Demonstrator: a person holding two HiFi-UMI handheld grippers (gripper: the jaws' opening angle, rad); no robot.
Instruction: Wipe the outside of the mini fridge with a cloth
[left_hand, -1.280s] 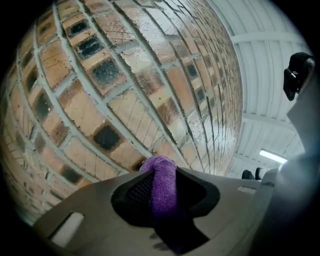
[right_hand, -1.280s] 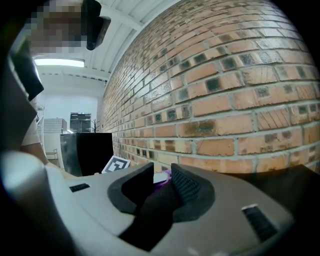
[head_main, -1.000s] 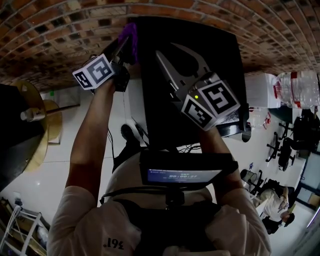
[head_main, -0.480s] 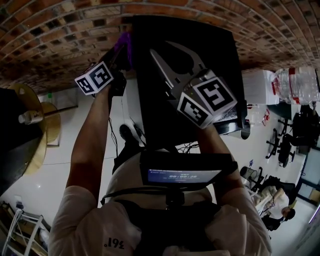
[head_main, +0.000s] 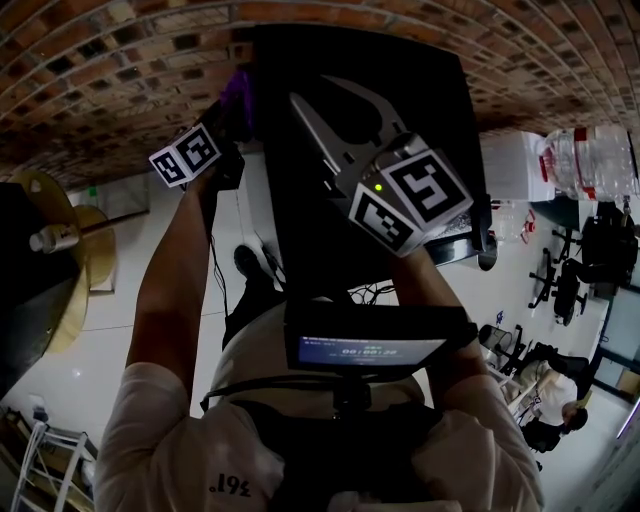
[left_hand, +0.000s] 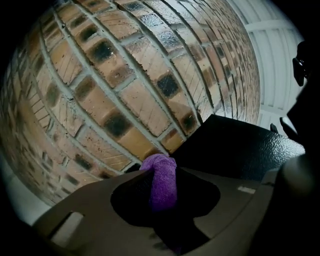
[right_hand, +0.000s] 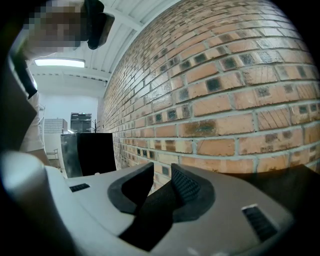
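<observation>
Purple cloth at the left edge of the mini fridge

Head view: the left tool (head_main: 236, 108) pinches a purple cloth (head_main: 238, 88) beside the left edge of the black mini fridge (head_main: 420, 110), and the right tool (head_main: 322, 98) shows in front of the fridge's dark surface. Left gripper view: the cloth is clamped between the jaws, with a brick wall (left_hand: 100, 75) behind. Right gripper view: the jaws stand slightly apart with nothing between them.

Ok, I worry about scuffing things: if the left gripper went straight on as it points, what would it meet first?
The left gripper would probably meet the brick wall, its cloth touching first; the fridge lies just right of that line, but depth is unclear.
</observation>
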